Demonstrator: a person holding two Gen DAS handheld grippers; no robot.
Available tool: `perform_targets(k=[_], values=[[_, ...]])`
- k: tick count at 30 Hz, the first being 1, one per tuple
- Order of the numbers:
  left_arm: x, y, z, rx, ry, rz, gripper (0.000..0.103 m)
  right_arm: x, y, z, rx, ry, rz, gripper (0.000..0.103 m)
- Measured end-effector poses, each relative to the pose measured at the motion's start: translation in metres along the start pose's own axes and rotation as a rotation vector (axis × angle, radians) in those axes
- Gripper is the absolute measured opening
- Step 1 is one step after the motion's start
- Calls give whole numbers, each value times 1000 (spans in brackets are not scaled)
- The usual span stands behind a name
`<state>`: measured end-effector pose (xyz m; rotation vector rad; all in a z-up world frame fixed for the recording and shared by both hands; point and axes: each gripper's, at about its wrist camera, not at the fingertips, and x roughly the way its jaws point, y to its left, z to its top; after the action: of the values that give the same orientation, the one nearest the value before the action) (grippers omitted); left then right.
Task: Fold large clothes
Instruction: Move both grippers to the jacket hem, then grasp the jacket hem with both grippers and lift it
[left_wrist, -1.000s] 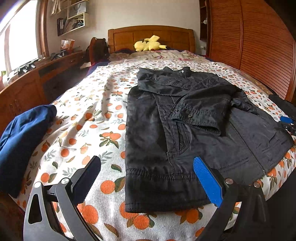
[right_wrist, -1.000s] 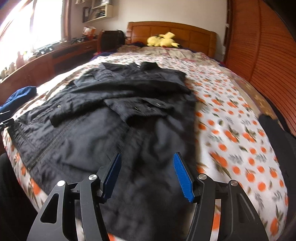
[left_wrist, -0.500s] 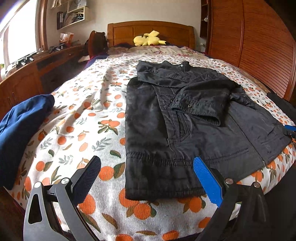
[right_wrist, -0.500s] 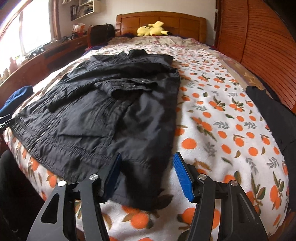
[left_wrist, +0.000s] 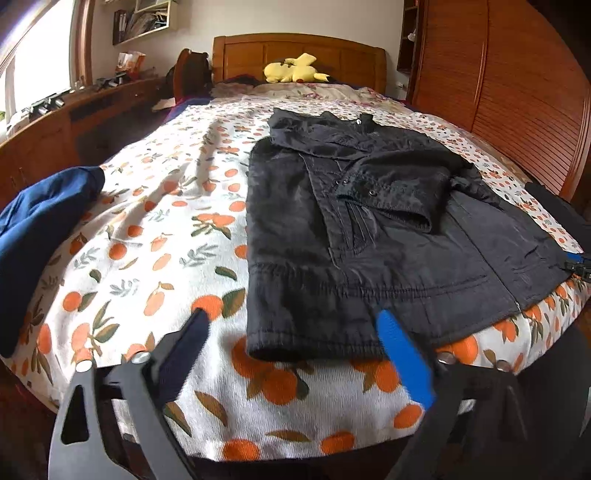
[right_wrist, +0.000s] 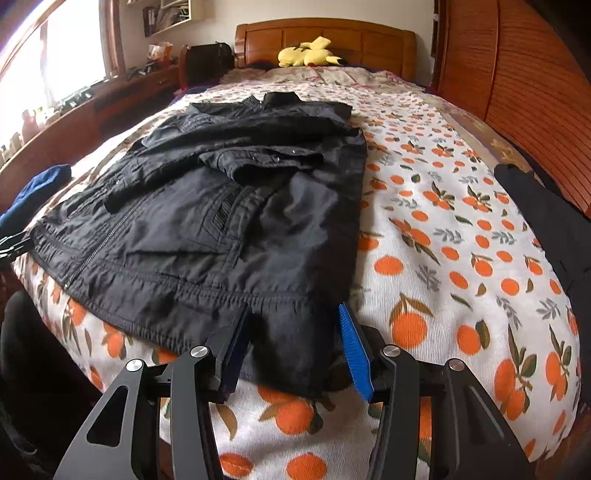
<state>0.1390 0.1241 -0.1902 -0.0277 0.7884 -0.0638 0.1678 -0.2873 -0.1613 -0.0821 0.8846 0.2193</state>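
Note:
A black jacket (left_wrist: 369, 229) lies flat on the bed with both sleeves folded across its front, collar toward the headboard. It also shows in the right wrist view (right_wrist: 221, 221). My left gripper (left_wrist: 291, 325) is open and empty, just before the jacket's left hem corner. My right gripper (right_wrist: 291, 314) is open, its fingers either side of the jacket's right hem corner at the foot of the bed, not closed on it.
The bed has an orange-print cover (left_wrist: 147, 240). A dark blue garment (left_wrist: 40, 221) lies at its left edge, another black garment (right_wrist: 546, 221) at its right edge. A yellow plush toy (left_wrist: 295, 70) sits by the headboard. A wooden desk (left_wrist: 55, 133) runs along the left wall.
Both grippers have drawn back toward the foot of the bed, off the jacket, to its hem corners. The jacket has not moved.

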Motion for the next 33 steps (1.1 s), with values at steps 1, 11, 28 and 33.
perform_targets(k=[1,11,28,33], values=[[0,0,-1,-1,2,-5,82,1,0,-2,1,2,0,47],[7,2,-5,-4,3,-15,68,9,6,1,-1,0,6,50],[11,10,0,-46,-3,10,45,15,-2,3,65,-28,79,38],[9,10,5,-54,0,2,17,16,-2,5,76,-27,84,38]])
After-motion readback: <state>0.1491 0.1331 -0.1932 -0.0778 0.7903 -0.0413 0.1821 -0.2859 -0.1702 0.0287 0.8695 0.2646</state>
